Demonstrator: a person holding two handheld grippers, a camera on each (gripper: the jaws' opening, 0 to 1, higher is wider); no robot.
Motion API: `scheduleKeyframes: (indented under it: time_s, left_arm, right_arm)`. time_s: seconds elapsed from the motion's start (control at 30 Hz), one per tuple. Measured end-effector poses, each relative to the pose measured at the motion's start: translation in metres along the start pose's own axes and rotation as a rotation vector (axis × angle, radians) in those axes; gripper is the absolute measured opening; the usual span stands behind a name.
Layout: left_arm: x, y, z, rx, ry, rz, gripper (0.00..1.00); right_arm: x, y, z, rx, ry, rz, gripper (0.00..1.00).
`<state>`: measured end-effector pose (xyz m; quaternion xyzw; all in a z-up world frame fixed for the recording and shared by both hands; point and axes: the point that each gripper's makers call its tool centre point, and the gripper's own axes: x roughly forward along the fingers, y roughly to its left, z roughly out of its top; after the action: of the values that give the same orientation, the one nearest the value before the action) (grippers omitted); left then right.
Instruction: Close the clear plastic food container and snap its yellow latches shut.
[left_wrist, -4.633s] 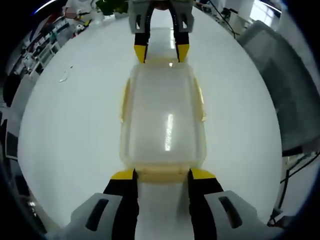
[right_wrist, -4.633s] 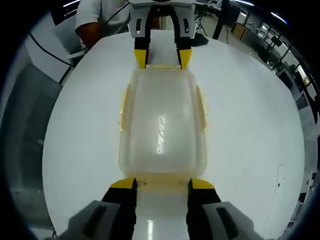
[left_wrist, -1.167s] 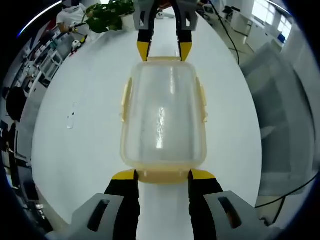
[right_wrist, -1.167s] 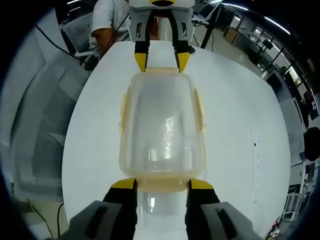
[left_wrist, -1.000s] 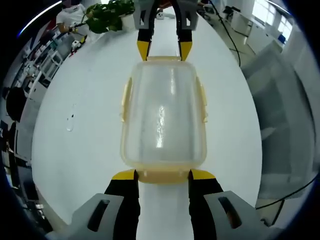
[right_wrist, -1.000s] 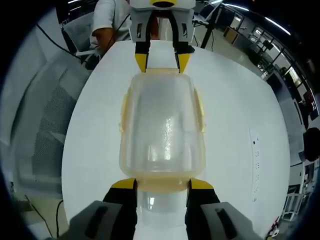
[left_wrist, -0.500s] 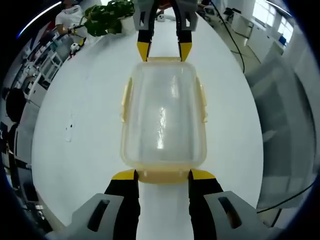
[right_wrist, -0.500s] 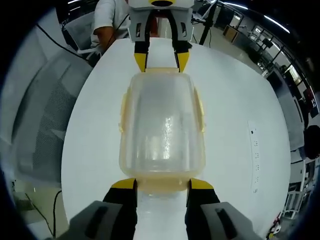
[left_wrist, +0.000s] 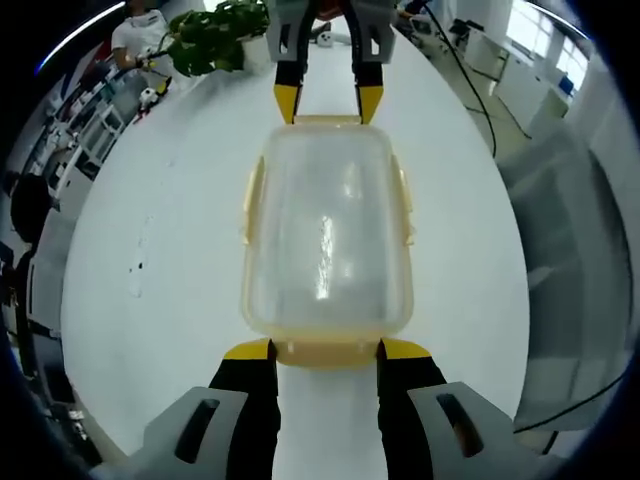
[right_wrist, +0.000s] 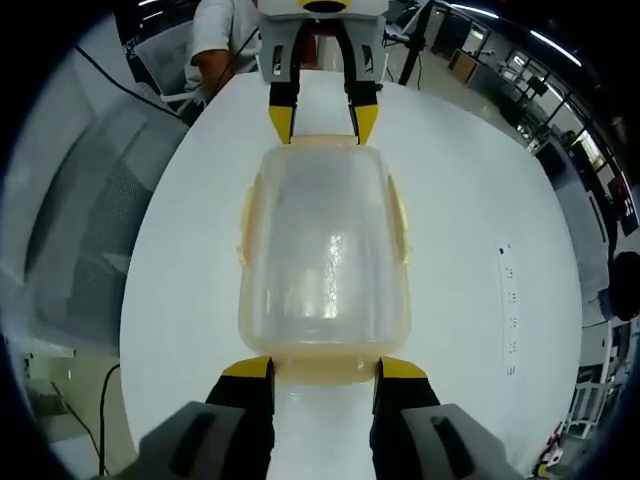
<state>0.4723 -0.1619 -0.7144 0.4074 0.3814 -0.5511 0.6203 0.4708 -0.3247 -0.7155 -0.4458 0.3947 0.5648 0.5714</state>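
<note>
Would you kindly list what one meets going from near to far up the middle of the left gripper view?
Left gripper → near yellow latch → clear plastic food container → far yellow latch → right gripper → potted plant.

Bare table (left_wrist: 150, 230) flanks the container (left_wrist: 326, 230); grippers block both ends.

The left gripper (left_wrist: 325, 350) has two black fingers with yellow tips (left_wrist: 248, 349) rising from pale grey housings, each with a dark slot. The right gripper (right_wrist: 323, 368) is built the same way — black fingers, yellow tips (right_wrist: 401, 368), grey housing.
</note>
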Motion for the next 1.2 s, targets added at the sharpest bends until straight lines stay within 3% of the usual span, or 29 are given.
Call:
scheduleKeyframes:
  time_s: [1.2]
  left_arm:
    - [0.018, 0.008, 0.028, -0.004, -0.007, -0.025, 0.35]
  right_arm:
    - [-0.001, -0.008, -0.034, 0.016, 0.000, 0.010, 0.35]
